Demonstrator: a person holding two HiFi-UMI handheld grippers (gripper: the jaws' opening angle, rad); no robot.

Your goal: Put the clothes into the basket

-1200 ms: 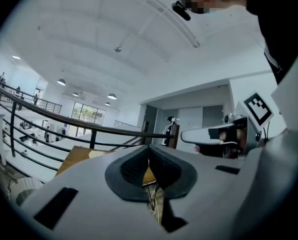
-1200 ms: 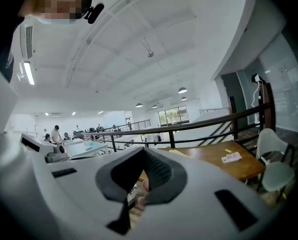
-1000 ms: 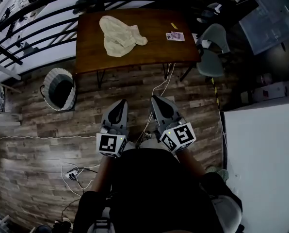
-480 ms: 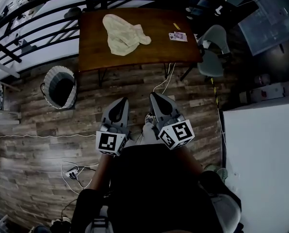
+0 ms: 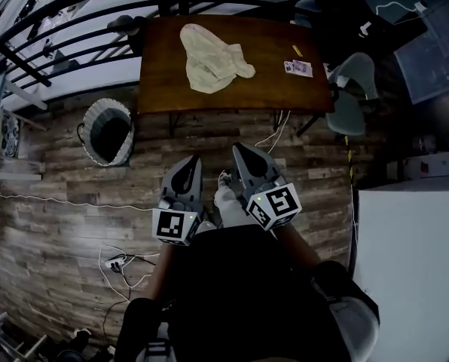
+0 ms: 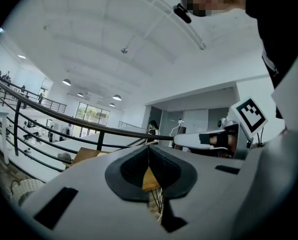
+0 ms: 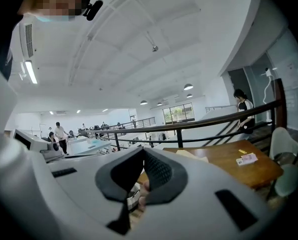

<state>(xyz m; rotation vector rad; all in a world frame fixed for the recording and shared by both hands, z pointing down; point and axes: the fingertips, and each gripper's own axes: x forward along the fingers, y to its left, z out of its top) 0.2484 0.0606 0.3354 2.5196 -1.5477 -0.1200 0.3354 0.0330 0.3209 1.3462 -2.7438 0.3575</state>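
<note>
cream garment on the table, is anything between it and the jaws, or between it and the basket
Nothing visible blocks either. Between the left gripper, the right gripper and the cream garment lie only floor, a low white cable and the table edge. The basket stands on the floor off the table's left corner, mouth uncovered.

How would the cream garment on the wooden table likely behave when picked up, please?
The cream garment lies in crumpled folds on the table, so it is probably floppy and will drape from the pinch. It looks thin, so likely light. Its trailing end may drag.
</note>
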